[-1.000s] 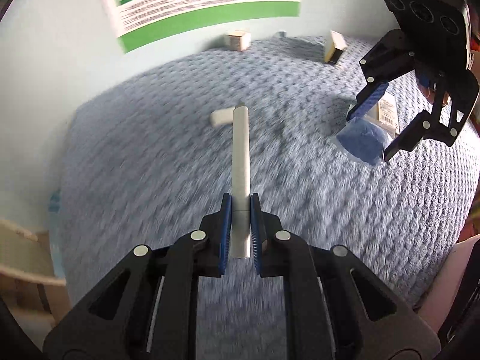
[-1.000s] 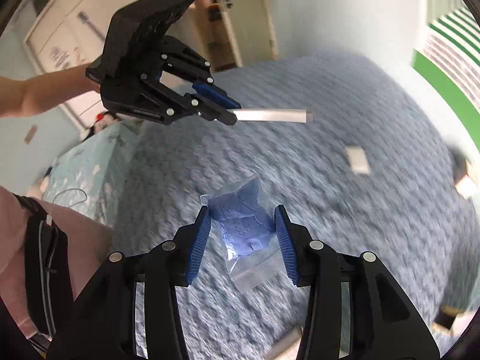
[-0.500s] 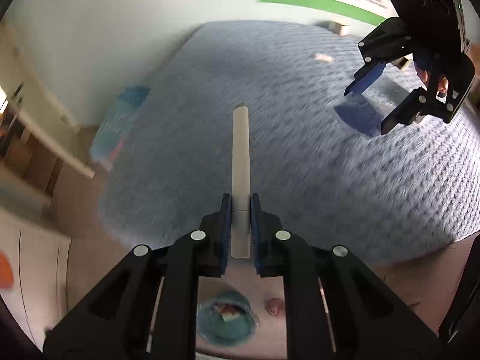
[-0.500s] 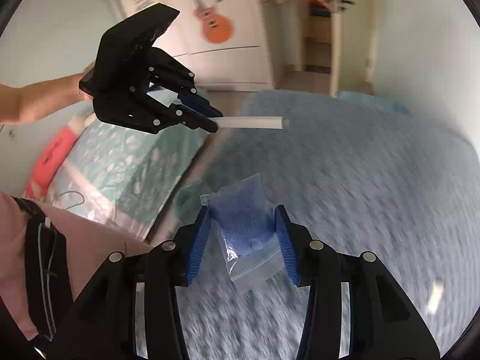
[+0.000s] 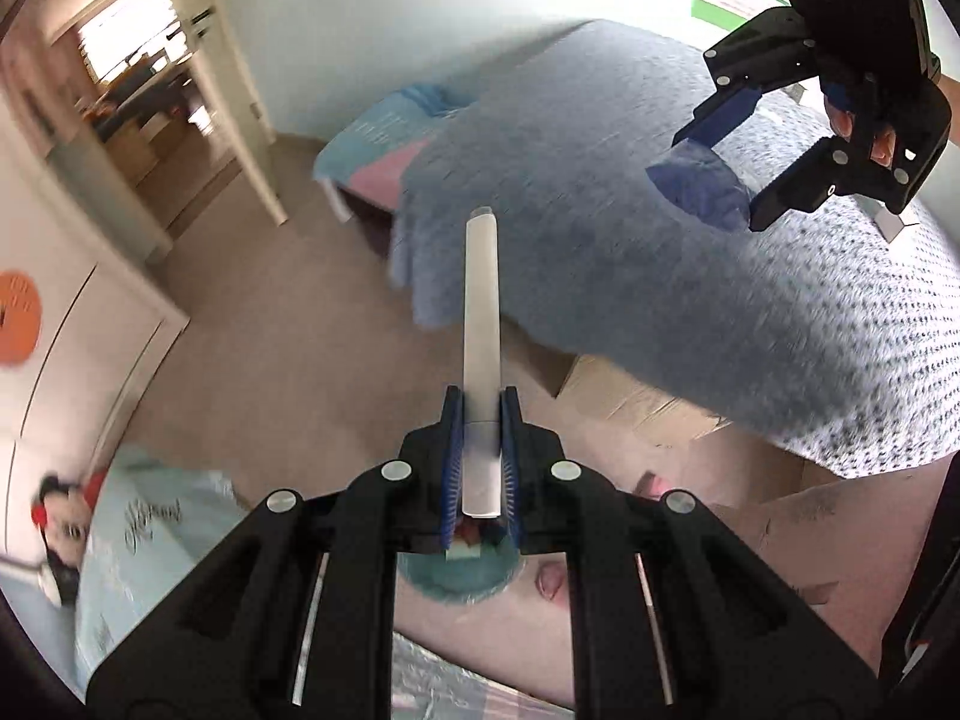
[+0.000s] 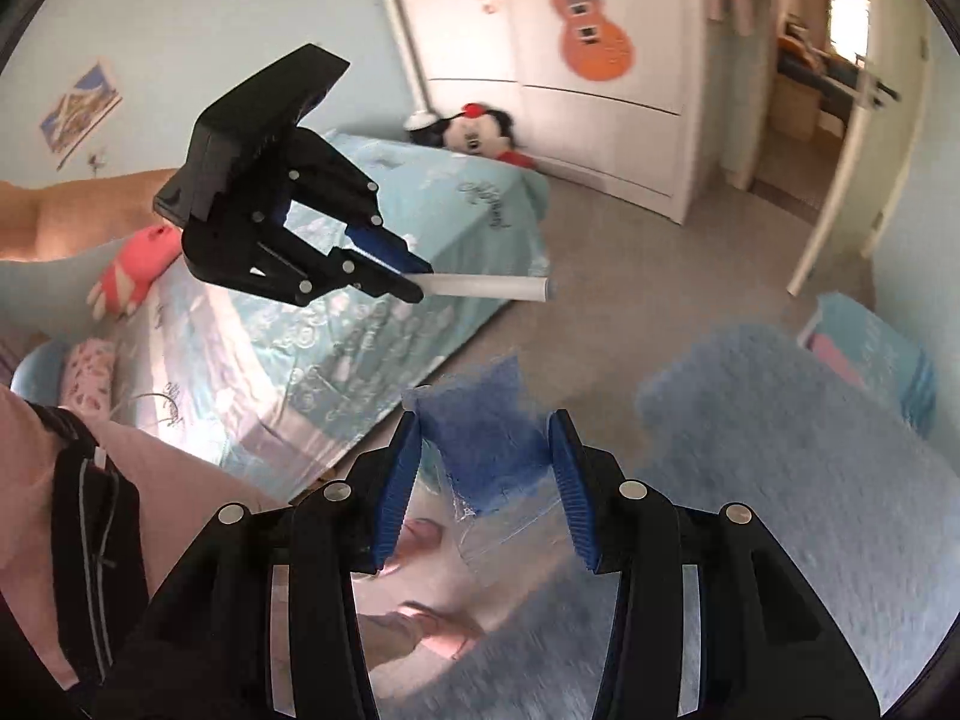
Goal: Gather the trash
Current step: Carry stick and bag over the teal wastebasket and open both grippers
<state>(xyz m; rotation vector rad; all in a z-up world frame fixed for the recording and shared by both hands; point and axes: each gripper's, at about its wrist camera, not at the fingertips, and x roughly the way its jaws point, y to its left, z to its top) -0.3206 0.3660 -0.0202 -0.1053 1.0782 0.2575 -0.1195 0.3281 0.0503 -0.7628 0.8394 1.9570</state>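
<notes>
White tube (image 5: pixel 481 324) clamped at its near end between the blue pads of the left gripper (image 5: pixel 480 468), jaws closed tight on it; the tube sticks out forward over the carpet floor (image 5: pixel 288 360). Clear plastic bag with blue contents (image 6: pixel 489 438) is pinched between the right gripper (image 6: pixel 486 480) pads, jaws part-closed on it. Both grippers are held in the air near each other beside the blue knit bedspread (image 5: pixel 750 312). Teal bin (image 5: pixel 462 570) with scraps inside sits on the floor directly below the left gripper. Second bed with a light teal cover (image 6: pixel 336 312) is behind, mouse plush (image 6: pixel 474 129) on it.
</notes>
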